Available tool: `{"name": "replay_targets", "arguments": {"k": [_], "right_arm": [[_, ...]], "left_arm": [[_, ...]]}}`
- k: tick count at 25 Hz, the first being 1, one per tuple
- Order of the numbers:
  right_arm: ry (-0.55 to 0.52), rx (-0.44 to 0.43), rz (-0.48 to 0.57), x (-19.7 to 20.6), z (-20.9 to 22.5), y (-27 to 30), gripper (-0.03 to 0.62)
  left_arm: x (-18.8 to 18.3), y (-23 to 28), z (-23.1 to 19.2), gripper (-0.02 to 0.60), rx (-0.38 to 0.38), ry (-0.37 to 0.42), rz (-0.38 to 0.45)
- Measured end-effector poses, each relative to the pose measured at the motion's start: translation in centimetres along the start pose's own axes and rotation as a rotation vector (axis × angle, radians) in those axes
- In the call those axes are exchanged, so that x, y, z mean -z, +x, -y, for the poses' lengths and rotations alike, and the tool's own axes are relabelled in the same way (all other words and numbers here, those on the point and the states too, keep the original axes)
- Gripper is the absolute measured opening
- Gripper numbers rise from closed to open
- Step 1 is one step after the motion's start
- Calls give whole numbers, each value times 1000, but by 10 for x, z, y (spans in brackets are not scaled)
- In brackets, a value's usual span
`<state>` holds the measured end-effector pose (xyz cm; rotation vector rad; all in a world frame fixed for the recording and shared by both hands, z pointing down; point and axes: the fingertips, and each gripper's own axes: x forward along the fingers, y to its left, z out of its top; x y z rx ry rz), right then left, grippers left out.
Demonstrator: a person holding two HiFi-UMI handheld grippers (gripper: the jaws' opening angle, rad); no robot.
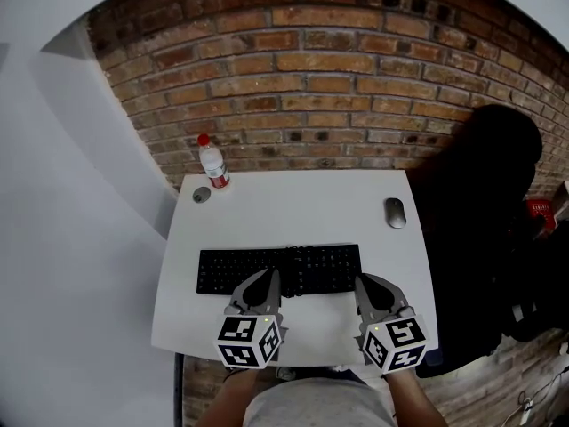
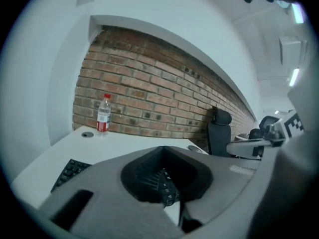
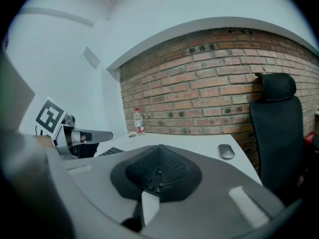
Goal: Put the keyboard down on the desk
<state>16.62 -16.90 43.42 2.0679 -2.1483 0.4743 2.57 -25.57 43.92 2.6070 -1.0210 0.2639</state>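
A black keyboard [image 1: 231,269] lies flat on the white desk [image 1: 293,207], parallel to its front edge. My left gripper [image 1: 269,283] sits at the keyboard's near edge about mid-length. In the left gripper view its jaws [image 2: 167,188] are closed together over the edge, with keys showing between the dark pads. My right gripper [image 1: 364,285] is at the keyboard's right near corner. There its jaws [image 3: 152,180] are likewise closed, with keys visible between the pads. The rest of the keyboard [image 2: 70,172] stretches away to the left.
A water bottle with a red cap [image 1: 213,163] and a round cable grommet [image 1: 202,195] stand at the desk's back left. A grey mouse [image 1: 395,212] lies at the back right. A black office chair [image 1: 484,203] stands right of the desk, and a brick wall is behind it.
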Motion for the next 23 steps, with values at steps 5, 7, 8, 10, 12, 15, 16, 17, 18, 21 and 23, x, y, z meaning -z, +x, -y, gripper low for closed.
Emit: {"name": "replay_targets", "arguments": {"k": [5,7,8,10,12,15,16,17,18,21,23], "right_arm": [[-32,-3,15,-7,2,-1,9],[-30,-6,20,-8,3,0,9],[-27,-8,23,-8,4,0,9],[-24,-11,25,-9,5,2,9],[-23,-14,27,-9,6,4,9],[-19,-18,27,-11,5,8,9],[-19,-20,26,-11,5,9,9],[-19,-23,25,-12,5,10,9],[-19,-24,25,-12,5,11,9],[-21,-28,25,-11,4,13,9],[-23,-29,25,-10,3,14,9]], "left_arm": [[-8,3,8,-8,12,51,31],[-9,4,10,-8,14,55,36],[-10,5,10,-8,15,57,38],[-11,6,11,-8,18,58,43],[-12,7,10,-8,19,61,45],[-13,8,8,-8,17,66,40],[-13,9,8,-8,17,68,38],[-13,9,9,-8,18,68,37],[-13,9,9,-8,19,68,35],[-10,10,10,-8,24,72,29],[-7,10,10,-8,27,78,25]]}}
